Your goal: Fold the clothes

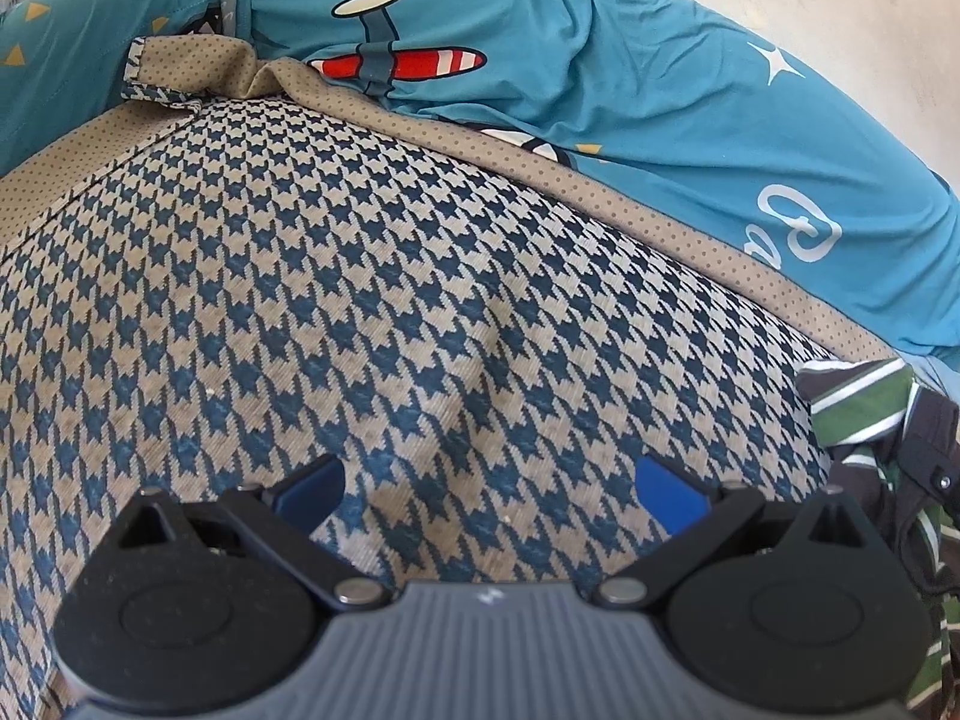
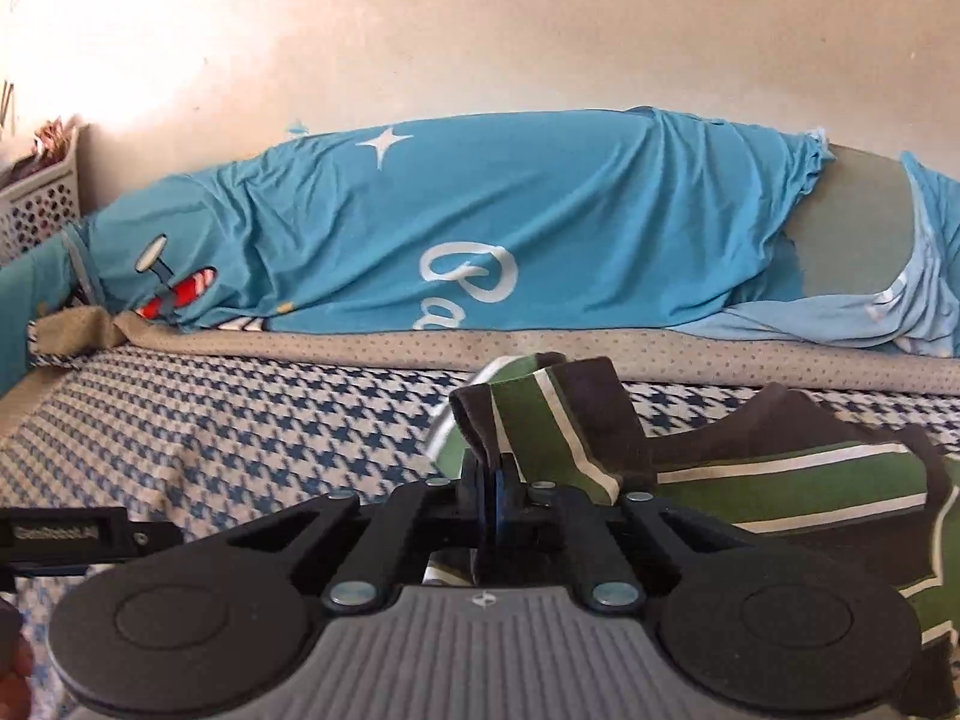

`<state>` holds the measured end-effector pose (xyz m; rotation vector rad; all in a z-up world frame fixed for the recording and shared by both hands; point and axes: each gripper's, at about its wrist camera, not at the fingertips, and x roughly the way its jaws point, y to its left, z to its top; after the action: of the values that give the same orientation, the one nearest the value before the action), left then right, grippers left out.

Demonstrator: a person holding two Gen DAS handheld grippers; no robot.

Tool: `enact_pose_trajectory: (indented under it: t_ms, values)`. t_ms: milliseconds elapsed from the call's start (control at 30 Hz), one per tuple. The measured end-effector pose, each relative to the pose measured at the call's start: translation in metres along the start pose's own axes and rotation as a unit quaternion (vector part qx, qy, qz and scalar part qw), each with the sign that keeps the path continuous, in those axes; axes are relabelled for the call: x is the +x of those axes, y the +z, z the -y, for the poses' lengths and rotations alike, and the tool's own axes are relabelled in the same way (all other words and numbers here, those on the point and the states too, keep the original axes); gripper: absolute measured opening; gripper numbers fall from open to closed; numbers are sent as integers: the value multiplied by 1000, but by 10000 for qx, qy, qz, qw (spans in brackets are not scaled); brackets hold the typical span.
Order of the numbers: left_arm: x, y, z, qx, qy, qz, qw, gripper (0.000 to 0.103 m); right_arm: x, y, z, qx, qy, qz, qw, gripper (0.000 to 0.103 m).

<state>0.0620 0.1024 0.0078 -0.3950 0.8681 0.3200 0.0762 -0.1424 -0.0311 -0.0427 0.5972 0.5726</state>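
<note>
A green, brown and white striped cloth garment (image 2: 750,468) is pinched by the right gripper (image 2: 493,495) on the blue-and-tan houndstooth cover (image 1: 372,276). The left gripper (image 1: 489,489) is spread. "Ca" is read on the blue sheet (image 2: 480,228).

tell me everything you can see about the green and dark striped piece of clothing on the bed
The green, dark brown and white striped garment looks like soft knit fabric, crumpled and unfolded. It lies on the blue and beige houndstooth bedcover, in front of the turquoise printed sheet. One raised edge of it is pinched in the closed right gripper. The open left gripper hovers over the bedcover beside it, not touching it.
</note>
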Motion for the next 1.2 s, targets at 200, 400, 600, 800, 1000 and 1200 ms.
enact_pose_trajectory:
  t_ms: [200, 400, 600, 800, 1000, 1200]
  values:
    - [-5, 4, -7, -151, -65, 53, 9999, 103, -11, 6, -10, 448, 871, -60, 9952, 5]
    - [-12, 15, -21, -367, 47, 308, 9988, 103, -10, 6, -34, 738, 1289, -42, 9889, 5]
    - [-22, 31, -45, -658, 326, 633, 9953, 103, 11, 11, -65, 1359, 1692, -104, 9761, 5]
    - [-33, 46, -78, -1121, 681, 961, 9867, 103, 36, 26, -107, 1756, 2158, -272, 9601, 5]
    - [-35, 51, -93, -1380, 749, 989, 9826, 103, 51, 34, -150, 1482, 2166, -387, 9642, 8]
    - [-35, 51, -87, -1302, 791, 1062, 9826, 103, 49, 32, -154, 1370, 2143, -410, 9662, 29]
